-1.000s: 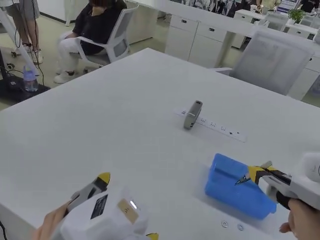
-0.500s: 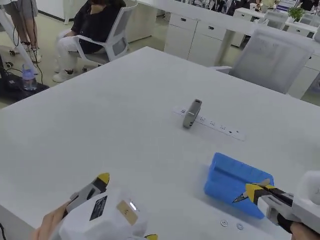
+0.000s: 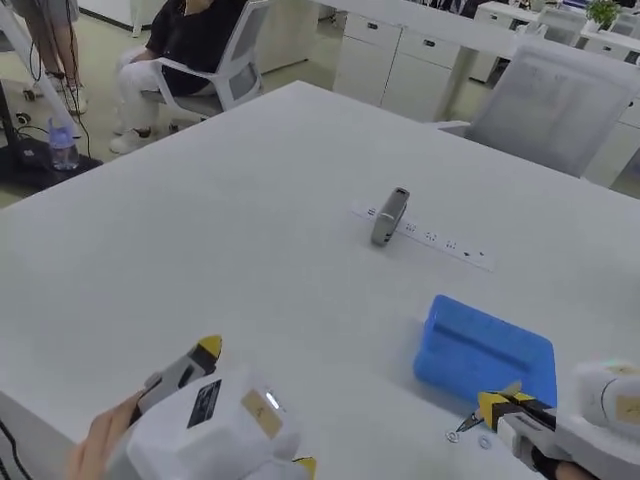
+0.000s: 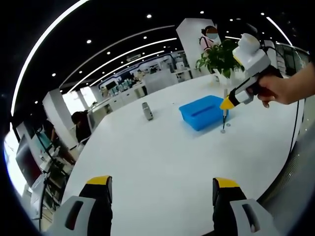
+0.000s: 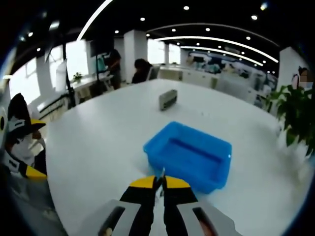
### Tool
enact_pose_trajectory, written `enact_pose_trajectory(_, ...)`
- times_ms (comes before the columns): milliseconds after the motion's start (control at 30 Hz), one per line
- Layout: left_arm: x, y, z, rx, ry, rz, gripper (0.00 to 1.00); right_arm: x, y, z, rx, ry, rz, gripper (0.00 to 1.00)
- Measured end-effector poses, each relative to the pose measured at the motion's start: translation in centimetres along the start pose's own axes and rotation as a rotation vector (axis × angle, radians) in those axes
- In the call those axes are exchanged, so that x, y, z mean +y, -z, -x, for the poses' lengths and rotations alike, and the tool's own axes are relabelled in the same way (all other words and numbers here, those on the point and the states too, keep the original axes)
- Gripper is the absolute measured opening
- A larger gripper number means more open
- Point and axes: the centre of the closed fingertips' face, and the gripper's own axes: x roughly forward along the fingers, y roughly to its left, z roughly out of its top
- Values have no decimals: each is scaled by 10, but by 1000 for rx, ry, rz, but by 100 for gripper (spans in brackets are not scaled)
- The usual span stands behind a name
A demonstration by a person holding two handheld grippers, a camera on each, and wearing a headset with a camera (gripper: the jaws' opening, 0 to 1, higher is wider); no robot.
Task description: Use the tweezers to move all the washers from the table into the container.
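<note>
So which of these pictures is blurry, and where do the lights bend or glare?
Right gripper view: soft all over, the plant smeared, the blue container fuzzy-edged. Left gripper view: sharp, but fisheye curves the ceiling light strips into arcs. Head view: fairly crisp, even light, faint shadows on the white table.

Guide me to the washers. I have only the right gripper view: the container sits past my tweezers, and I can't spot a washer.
Observer: Two washers lie on the table, outside the container, on its side nearest you.
Operator: Say where my tweezers are against them.
Observer: In the left gripper view the tweezers point straight down with their tips right at one washer. I cannot tell if they touch.
Operator: Report the left tongs.
Observer: The left tongs are open with nothing between them, well back from the container.
</note>
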Motion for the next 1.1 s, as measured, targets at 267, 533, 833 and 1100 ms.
enact_pose_trajectory(267,-1,1,0,6,1,-5,85,-4,4,-3,1,9,-43,2)
enact_pose_trajectory(533,-1,1,-1,9,2,-10,85,-2,4,-2,-10,16,-19,2)
enact_pose_trajectory(833,-2,2,-1,13,4,-13,85,5,7,-3,-29,41,64,1)
enact_pose_trajectory(1100,-3,2,-2,15,7,-18,85,3,9,-4,-27,47,54,0)
